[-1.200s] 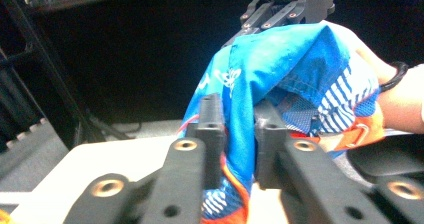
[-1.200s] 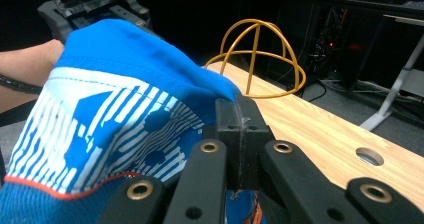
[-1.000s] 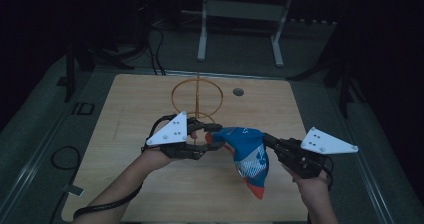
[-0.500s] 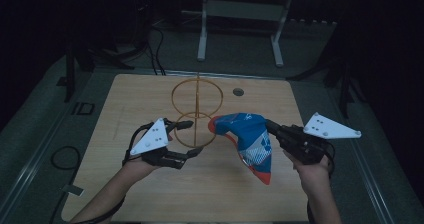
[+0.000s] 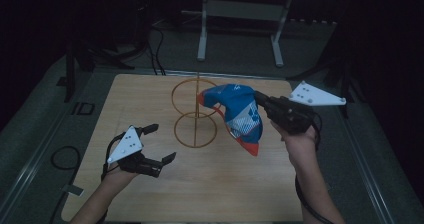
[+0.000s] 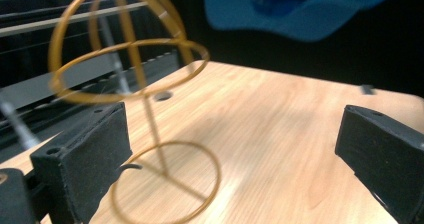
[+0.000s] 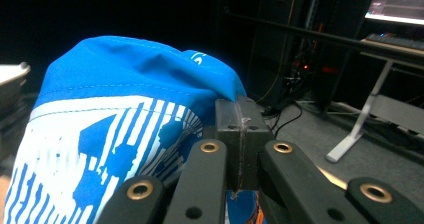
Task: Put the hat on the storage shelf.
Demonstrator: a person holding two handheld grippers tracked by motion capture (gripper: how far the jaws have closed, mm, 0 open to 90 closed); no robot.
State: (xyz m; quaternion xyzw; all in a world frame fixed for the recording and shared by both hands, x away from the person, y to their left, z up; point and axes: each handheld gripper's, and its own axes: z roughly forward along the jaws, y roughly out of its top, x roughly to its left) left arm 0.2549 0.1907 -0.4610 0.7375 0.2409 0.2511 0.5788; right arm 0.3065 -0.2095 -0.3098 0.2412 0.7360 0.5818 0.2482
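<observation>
A blue cap (image 5: pixel 240 114) with a white pattern and a red-edged brim hangs in the air, its upper part against the right side of a gold wire hat stand (image 5: pixel 196 115). My right gripper (image 5: pixel 257 98) is shut on the cap's blue cloth (image 7: pixel 115 114), jaws pressed together (image 7: pixel 241 134). Low over the table's front left, my left gripper (image 5: pixel 161 143) is open and holds nothing. In the left gripper view the stand (image 6: pixel 127 44) rises ahead between the spread jaws (image 6: pixel 232 144), with the cap (image 6: pixel 295 9) above it at the right.
The stand's ring base rests mid-way across the wooden table (image 5: pixel 250 184). A small dark round hole (image 6: pixel 162 95) lies in the tabletop behind the stand. Beyond the far edge are a metal frame (image 5: pixel 240 29) and floor cables (image 5: pixel 155 39).
My left gripper has let go of the cap, opened and drawn back to the front left. My right gripper has carried the cap up and away, against the stand.
</observation>
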